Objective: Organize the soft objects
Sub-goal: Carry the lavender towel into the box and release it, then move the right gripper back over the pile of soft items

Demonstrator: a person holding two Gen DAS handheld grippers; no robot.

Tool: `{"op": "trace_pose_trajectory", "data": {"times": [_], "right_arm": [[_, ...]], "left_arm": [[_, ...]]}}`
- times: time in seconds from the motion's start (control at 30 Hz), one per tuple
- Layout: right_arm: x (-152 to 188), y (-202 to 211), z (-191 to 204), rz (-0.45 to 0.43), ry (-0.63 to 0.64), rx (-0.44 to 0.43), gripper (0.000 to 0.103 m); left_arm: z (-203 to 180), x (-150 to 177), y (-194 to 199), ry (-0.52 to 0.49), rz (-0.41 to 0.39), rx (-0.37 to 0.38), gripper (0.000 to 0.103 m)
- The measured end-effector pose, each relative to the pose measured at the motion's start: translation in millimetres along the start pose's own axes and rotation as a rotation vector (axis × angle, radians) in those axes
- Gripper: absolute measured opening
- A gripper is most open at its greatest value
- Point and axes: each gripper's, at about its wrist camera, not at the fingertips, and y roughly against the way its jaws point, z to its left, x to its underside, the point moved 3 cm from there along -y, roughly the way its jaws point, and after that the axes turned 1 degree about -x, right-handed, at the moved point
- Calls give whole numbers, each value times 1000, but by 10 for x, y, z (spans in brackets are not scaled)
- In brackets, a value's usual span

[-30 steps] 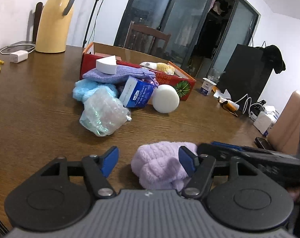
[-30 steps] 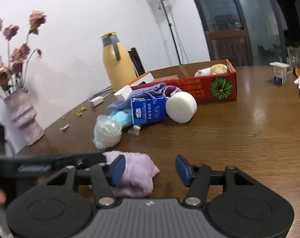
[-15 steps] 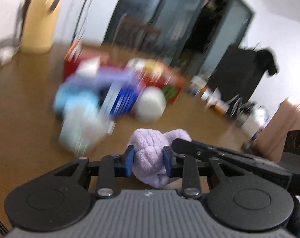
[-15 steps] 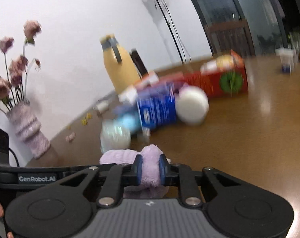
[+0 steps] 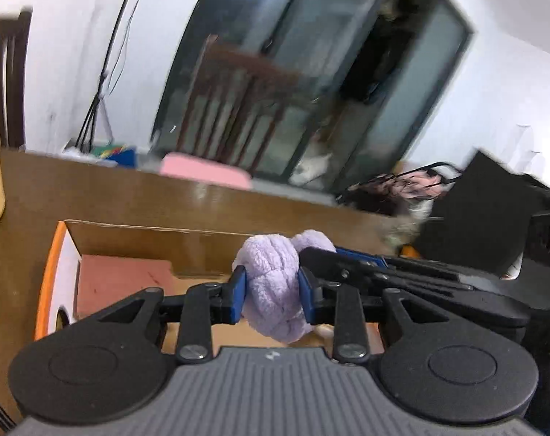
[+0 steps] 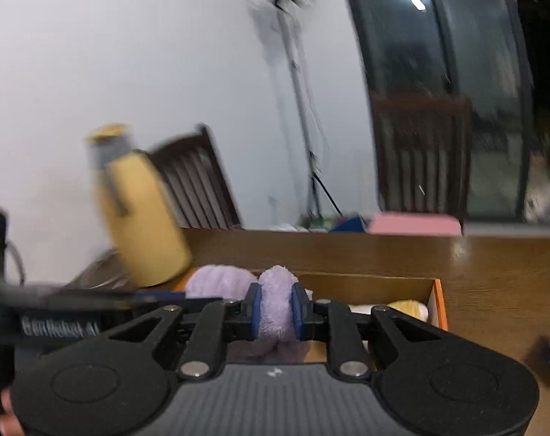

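Lilac towel pinched by left tool, right tool.

Indoor light is even and moderately bright. Backgrounds smear with motion blur. Fisheye bending curves the edges; a ceiling lamp glints in dark glass.

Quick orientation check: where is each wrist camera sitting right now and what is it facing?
Left wrist: on the left gripper, facing the cardboard box, table, glass doors; the right gripper enters from the right.
Right wrist: on the right gripper, facing box, yellow thermos, wall; a fingertip shows lower left.
Shared: purple towel, clamped by both, over the box.
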Motion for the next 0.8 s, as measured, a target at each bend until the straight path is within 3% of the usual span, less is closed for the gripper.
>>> {"op": "trace_pose_trajectory", "data": {"times": [0.13, 0.2, 0.27, 0.37, 0.47, 0.53, 0.6, 0.67, 0.7, 0.8], "right_arm": [[-62, -803, -315, 113, -141, 16, 16], [10, -1043, -422, 159, -182, 16, 17], [116, -1168, -506, 190, -194, 44, 23], [172, -1222, -548, 201, -187, 56, 23], [46, -1095, -506, 185, -180, 69, 32], [-51, -908, -419, 145, -141, 72, 52], [-118, -683, -356, 111, -104, 76, 52], [-219, -363, -252, 77, -62, 79, 53], [-251, -166, -203, 58, -37, 82, 55], [-217, 320, -80, 33, 30, 105, 65]], "left_arm": [[401, -62, -575, 67, 75, -60, 30], [513, -12, -743, 50, 116, -107, 32], [588, 38, -847, 39, 145, -121, 36], [631, -11, -822, 44, 153, -98, 42], [617, -96, -709, 42, 134, -111, 58], [548, -89, -462, 31, 110, -124, 58], [462, -126, -180, 4, 78, -132, 58], [352, -124, 113, -19, 59, -144, 67], [285, -103, 244, -27, 50, -148, 73], [58, -33, 669, -85, 11, -184, 74]]}}
